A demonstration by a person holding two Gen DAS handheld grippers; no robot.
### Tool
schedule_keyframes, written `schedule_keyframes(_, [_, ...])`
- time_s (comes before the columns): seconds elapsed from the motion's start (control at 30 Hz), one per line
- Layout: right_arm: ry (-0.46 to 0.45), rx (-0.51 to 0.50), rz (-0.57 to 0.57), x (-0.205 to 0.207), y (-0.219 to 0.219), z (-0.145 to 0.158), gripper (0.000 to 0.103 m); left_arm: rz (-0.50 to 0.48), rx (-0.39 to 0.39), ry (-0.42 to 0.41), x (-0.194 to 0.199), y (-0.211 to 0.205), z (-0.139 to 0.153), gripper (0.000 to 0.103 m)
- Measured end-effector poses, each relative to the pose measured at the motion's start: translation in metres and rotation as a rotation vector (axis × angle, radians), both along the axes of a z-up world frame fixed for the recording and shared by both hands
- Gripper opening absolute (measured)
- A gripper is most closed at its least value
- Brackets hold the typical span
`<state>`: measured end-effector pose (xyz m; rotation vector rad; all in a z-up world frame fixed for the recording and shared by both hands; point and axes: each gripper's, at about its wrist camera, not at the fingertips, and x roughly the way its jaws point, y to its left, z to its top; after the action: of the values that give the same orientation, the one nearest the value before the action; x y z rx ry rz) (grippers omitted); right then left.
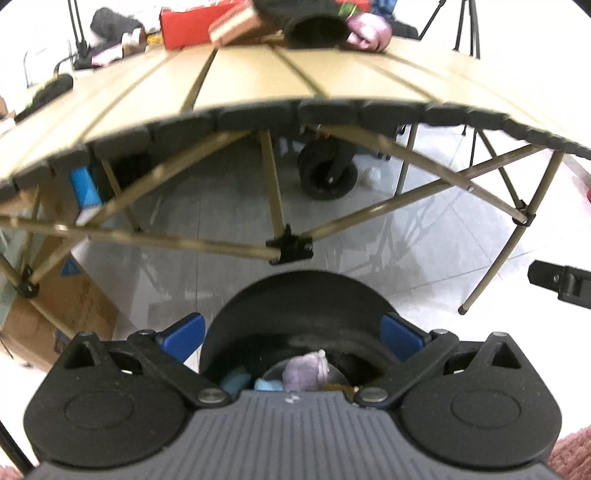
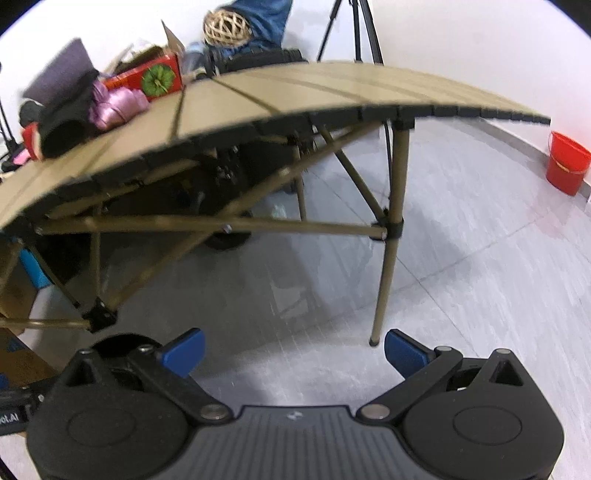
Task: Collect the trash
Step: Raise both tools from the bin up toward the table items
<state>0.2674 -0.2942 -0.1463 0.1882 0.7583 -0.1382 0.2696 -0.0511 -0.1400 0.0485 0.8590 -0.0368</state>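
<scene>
In the left wrist view a black round bin (image 1: 295, 317) sits between the blue pads of my left gripper (image 1: 293, 332), and both pads touch its sides. Inside it lie a crumpled purple piece (image 1: 304, 374) and blue scraps (image 1: 236, 382). In the right wrist view the bin (image 2: 118, 345) shows at the lower left. My right gripper (image 2: 293, 349) is open and holds nothing, hanging over the floor in front of the table. At the table's far edge a black tube (image 2: 62, 136) lies on its side next to a shiny purple wad (image 2: 114, 103).
The tan slatted folding table (image 2: 295, 92) stands ahead, with crossed legs (image 2: 388, 229) under it. A red box (image 2: 147, 79), a wicker ball (image 2: 225, 26) and clutter sit at its far side. A red bucket (image 2: 567, 162) stands by the wall. Cardboard boxes (image 1: 74, 295) and a wheel (image 1: 327, 171) are under the table.
</scene>
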Motion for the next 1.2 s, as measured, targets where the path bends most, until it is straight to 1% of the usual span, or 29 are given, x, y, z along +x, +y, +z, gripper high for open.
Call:
schedule_keyframes(0.17, [-0.06,-0.001,0.014,-0.01,0.002,0.012,0.103,-0.033,0.001,-0.056,-0.009,-0.002,0.012,0.103])
schedule_keyframes(0.3, [-0.121,-0.015,0.042,-0.021,0.005,0.024,0.103,-0.06,-0.01,-0.082,-0.014,-0.004,0.018,0.103])
schedule_keyframes(0.47, [-0.189,0.013,0.059,-0.034,0.004,0.039,0.103,-0.079,-0.016,-0.132,-0.023,-0.002,0.031,0.103])
schedule_keyframes(0.63, [-0.26,0.051,0.079,-0.05,0.005,0.052,0.103,-0.098,-0.034,-0.211,-0.033,0.002,0.054,0.103])
schedule_keyframes(0.8, [-0.361,0.055,0.111,-0.057,0.01,0.069,0.103,-0.085,-0.07,-0.295,-0.036,0.01,0.082,0.103])
schedule_keyframes(1.0, [-0.502,0.02,0.15,-0.061,0.018,0.095,0.103,-0.043,-0.104,-0.377,-0.03,0.024,0.111,0.103])
schedule_keyframes(1.2, [-0.571,-0.031,0.212,-0.052,0.036,0.112,0.103,0.006,-0.129,-0.449,-0.016,0.037,0.135,0.103])
